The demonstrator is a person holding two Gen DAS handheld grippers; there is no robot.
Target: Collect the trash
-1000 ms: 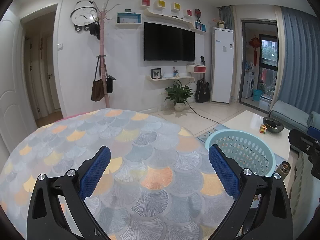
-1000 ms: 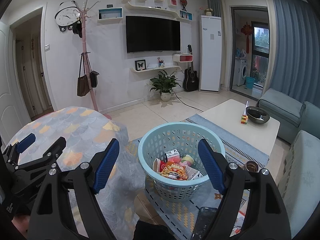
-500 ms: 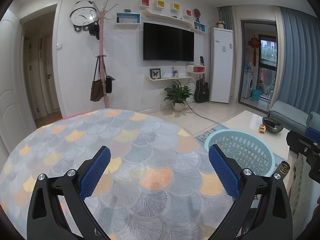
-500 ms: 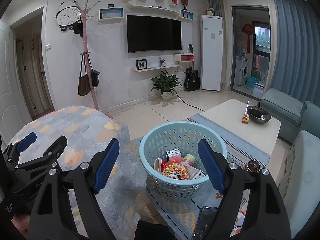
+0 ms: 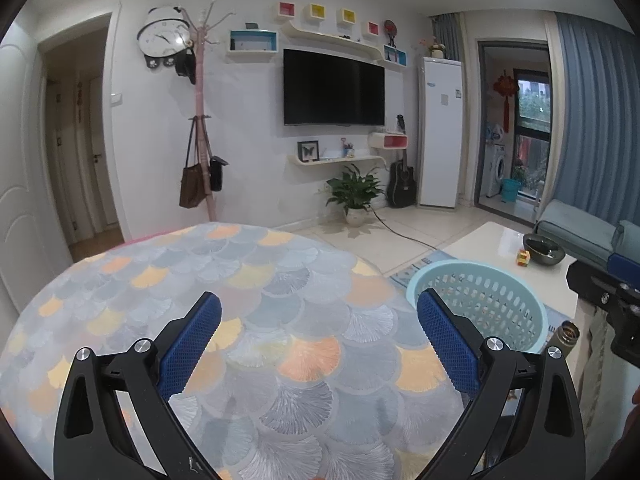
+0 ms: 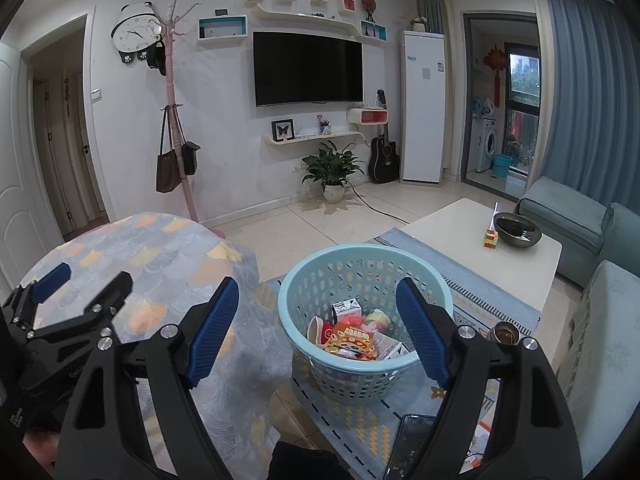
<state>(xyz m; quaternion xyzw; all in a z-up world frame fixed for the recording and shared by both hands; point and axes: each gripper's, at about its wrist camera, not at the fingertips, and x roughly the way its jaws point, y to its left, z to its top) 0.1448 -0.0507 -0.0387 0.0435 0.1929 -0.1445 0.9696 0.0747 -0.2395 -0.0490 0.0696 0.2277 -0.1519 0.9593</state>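
Note:
A light blue plastic basket (image 6: pixel 416 364) stands on the rug beside the round table and holds several pieces of trash (image 6: pixel 354 338): cartons, wrappers and cups. My right gripper (image 6: pixel 316 330) is open and empty, held above the basket's near side. My left gripper (image 5: pixel 318 340) is open and empty above the round table with a scale-patterned cloth (image 5: pixel 280 264). The basket's rim also shows in the left wrist view (image 5: pixel 536 312). The left gripper shows in the right wrist view (image 6: pixel 76 286) at the left, over the table (image 6: pixel 168 248).
A white coffee table (image 6: pixel 452 232) behind the basket carries a dark bowl (image 6: pixel 516 230) and a small colourful cube (image 6: pixel 491 239). A sofa (image 6: pixel 600 300) runs along the right. A metal flask (image 6: pixel 506 332) and a phone (image 6: pixel 412 436) lie near the basket.
Almost nothing has moved. Both grippers stay open and empty, and the views have shifted only very slightly.

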